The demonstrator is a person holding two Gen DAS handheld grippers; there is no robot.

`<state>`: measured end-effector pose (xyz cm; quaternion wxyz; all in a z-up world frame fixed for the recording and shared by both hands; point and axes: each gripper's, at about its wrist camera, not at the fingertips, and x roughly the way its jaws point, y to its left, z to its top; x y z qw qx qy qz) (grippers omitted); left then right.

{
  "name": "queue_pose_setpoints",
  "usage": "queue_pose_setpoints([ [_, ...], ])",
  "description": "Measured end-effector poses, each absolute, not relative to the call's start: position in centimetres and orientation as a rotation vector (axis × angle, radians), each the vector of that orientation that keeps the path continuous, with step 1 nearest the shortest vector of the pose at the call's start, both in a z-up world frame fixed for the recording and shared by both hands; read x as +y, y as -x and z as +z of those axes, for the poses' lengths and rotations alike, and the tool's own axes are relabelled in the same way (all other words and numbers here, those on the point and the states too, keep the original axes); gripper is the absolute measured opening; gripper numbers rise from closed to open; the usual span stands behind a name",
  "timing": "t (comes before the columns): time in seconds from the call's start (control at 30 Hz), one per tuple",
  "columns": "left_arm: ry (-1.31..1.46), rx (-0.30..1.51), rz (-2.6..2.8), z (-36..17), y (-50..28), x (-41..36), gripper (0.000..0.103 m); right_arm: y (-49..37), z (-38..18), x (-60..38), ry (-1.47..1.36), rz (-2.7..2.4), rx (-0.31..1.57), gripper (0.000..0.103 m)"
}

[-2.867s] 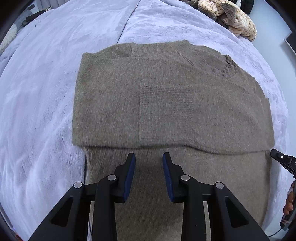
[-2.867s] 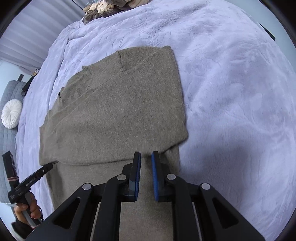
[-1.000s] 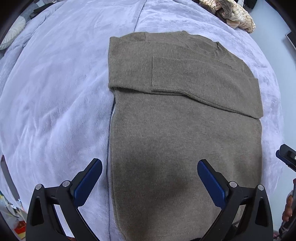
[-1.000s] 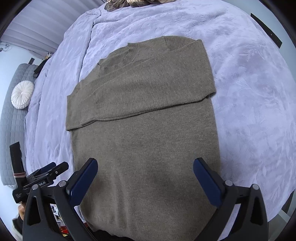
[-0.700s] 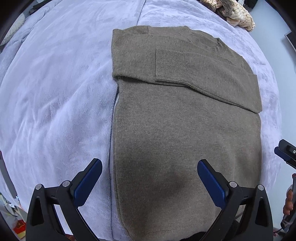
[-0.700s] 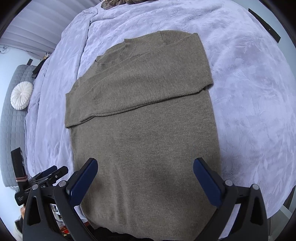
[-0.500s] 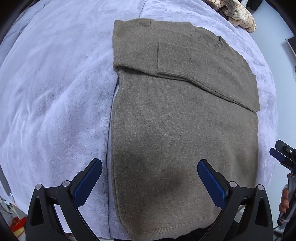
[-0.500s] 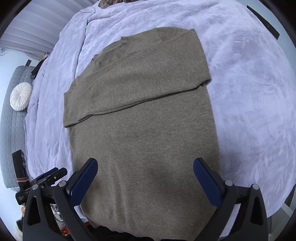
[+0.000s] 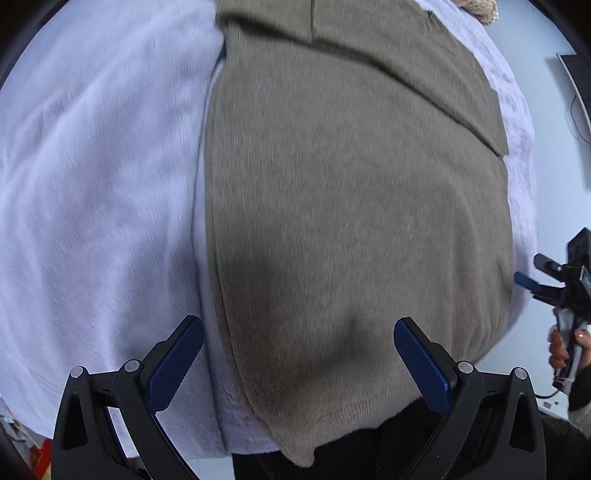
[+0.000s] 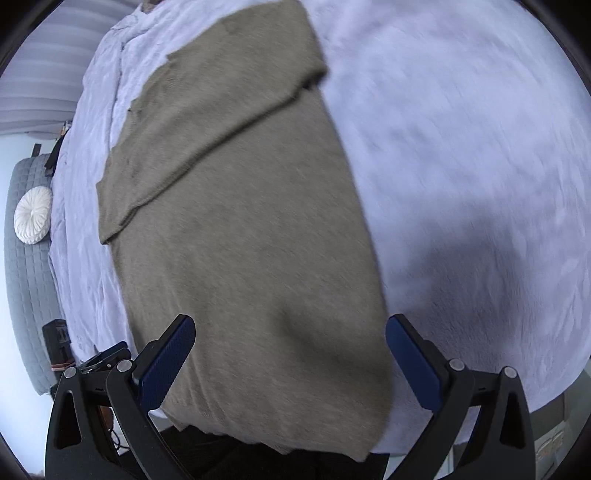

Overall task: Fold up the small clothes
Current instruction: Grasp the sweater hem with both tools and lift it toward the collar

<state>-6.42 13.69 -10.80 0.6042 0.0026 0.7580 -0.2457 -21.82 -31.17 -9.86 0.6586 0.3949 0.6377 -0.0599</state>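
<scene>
An olive-brown knit sweater [image 9: 351, 206] lies flat on a lavender bedspread [image 9: 92, 166], sleeves folded across its chest at the far end. Its hem hangs over the near bed edge. My left gripper [image 9: 299, 363] is wide open, hovering over the hem's left corner with nothing between its blue pads. In the right wrist view the same sweater [image 10: 243, 229] fills the centre, and my right gripper [image 10: 290, 360] stands wide open above the hem's right part, holding nothing. The right gripper also shows at the far right edge of the left wrist view, held by a hand [image 9: 565, 350].
A grey quilted headboard or cushion with a round white pillow [image 10: 33, 214] lies left of the bed. A beige knitted garment [image 9: 480, 9] sits at the bed's far corner. Bare bedspread [image 10: 480, 184] stretches right of the sweater. Dark clothing shows below the bed edge.
Both grippers have drawn back from the folded sleeves toward the hem and opened wide. In the last half second both dropped closer to the sweater's lower edge.
</scene>
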Motion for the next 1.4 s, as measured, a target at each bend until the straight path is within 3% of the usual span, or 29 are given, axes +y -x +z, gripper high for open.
queue_pose_setpoints([
  [0.2,0.105,1.890,-0.676,-12.6,9.1,14.1,0.103,27.1,-13.5,-29.9,-1.115,0.017,1.519,0.103],
  [0.57,0.180,2.006,-0.829,-13.0,11.3,12.2,0.102,28.5,-14.8,-25.0,-1.205,0.239,1.545,0.103],
  [0.63,0.182,2.007,-0.822,-12.9,11.6,12.2,0.093,28.5,-15.0,-24.5,-1.211,0.231,1.549,0.103],
  [0.67,0.175,2.014,-0.815,-13.0,11.7,12.2,0.081,28.4,-15.0,-24.5,-1.212,0.220,1.551,0.101],
  [0.7,0.171,2.022,-0.808,-12.9,11.5,12.2,0.068,28.3,-14.9,-24.4,-1.214,0.203,1.553,0.098],
  [0.73,0.176,2.027,-0.804,-13.1,11.8,12.1,0.060,28.2,-14.9,-24.4,-1.212,0.184,1.560,0.085],
  [0.77,0.183,2.034,-0.800,-13.6,12.0,12.4,0.043,28.1,-14.9,-24.5,-1.203,0.164,1.574,0.075],
  [0.8,0.187,2.040,-0.796,-13.6,12.0,12.9,0.028,28.1,-15.1,-24.5,-1.185,0.137,1.598,0.055],
  [0.83,0.196,2.047,-0.793,-13.8,12.0,13.1,0.023,28.1,-15.2,-24.6,-1.170,0.116,1.619,0.035],
  [0.87,0.215,2.051,-0.797,-13.8,12.0,13.2,0.015,28.2,-15.3,-24.7,-1.165,0.110,1.624,0.025],
  [0.9,0.235,2.046,-0.807,-13.5,12.0,13.4,0.014,28.3,-15.2,-24.9,-1.171,0.114,1.614,0.018],
  [1.4,0.576,1.649,-0.897,-4.8,0.3,14.8,0.014,19.5,-7.2,-27.8,-1.416,0.372,1.092,0.015],
])
